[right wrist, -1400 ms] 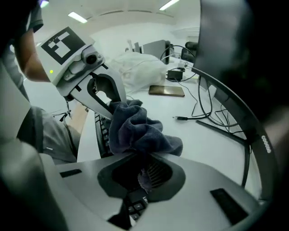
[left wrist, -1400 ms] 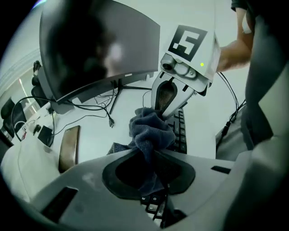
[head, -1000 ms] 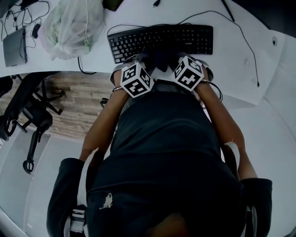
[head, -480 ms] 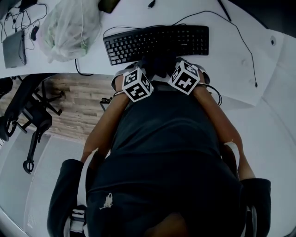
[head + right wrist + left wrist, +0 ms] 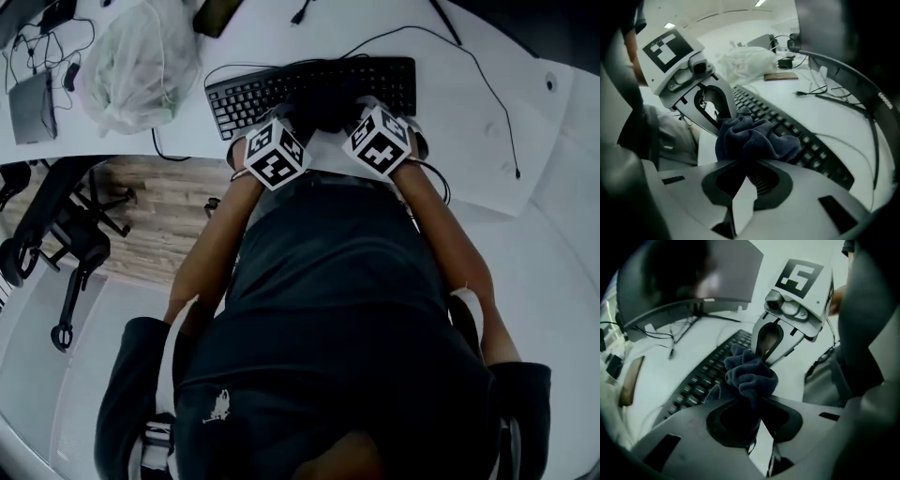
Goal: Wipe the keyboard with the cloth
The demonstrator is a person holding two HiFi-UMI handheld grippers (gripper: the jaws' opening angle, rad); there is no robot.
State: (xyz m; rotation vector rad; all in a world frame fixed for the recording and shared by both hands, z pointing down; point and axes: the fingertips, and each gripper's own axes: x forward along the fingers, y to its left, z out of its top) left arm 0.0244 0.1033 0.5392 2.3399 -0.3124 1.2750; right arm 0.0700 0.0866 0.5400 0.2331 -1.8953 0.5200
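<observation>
The left gripper (image 5: 752, 400) and right gripper (image 5: 744, 168), both clamped on the bunched dark cloth (image 5: 751, 375) between them, have pushed it from the near edge of the keyboard (image 5: 697, 383) onto the keys ahead, so a wiping stroke seems under way.

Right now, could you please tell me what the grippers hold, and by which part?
Both hold the dark cloth: the left gripper pinches one bunched end, the right gripper the other.
</observation>
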